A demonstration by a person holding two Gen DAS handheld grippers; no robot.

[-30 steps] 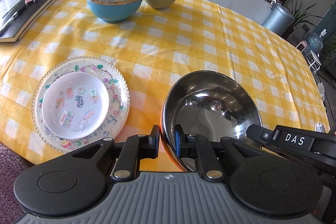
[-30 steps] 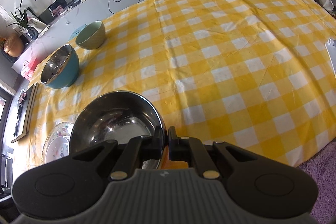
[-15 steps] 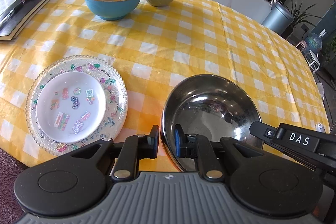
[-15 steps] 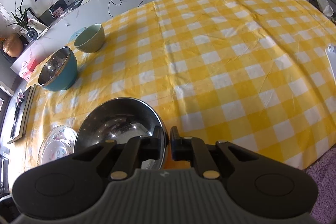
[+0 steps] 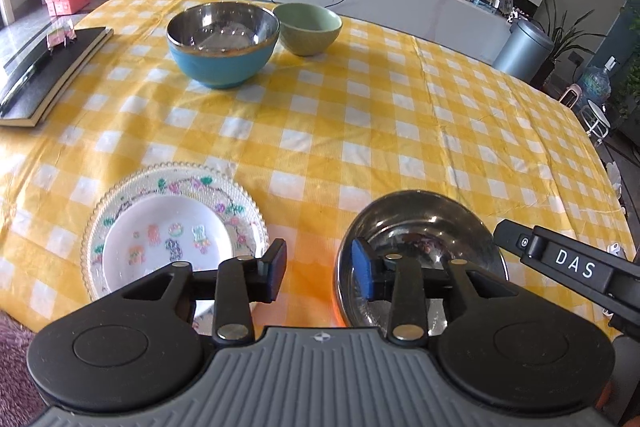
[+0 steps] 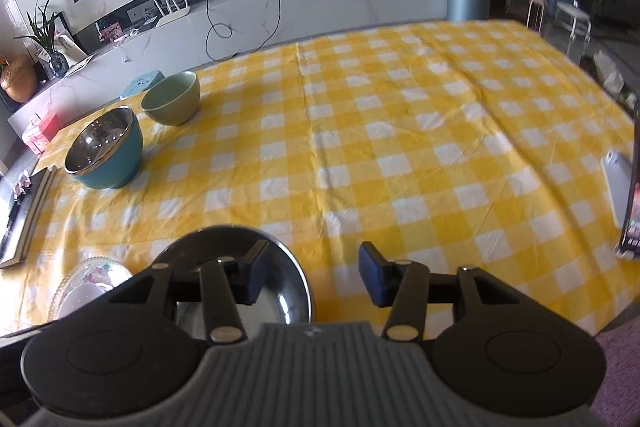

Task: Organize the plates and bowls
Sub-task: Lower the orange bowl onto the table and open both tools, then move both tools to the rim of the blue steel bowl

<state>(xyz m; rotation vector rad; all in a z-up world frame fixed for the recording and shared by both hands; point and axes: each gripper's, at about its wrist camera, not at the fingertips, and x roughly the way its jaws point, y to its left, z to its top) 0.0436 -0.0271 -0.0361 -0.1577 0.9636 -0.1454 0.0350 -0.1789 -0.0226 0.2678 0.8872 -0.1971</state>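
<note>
Both tools' jaws opening off the steel bowl (image 5: 420,223) rim.

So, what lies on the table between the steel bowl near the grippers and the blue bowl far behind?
Nothing: between the steel bowl and the blue bowl only bare yellow checked tablecloth shows, in both wrist views.

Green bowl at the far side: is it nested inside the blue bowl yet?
No. The green bowl stands on the tablecloth beside the blue bowl, not inside it.
</note>
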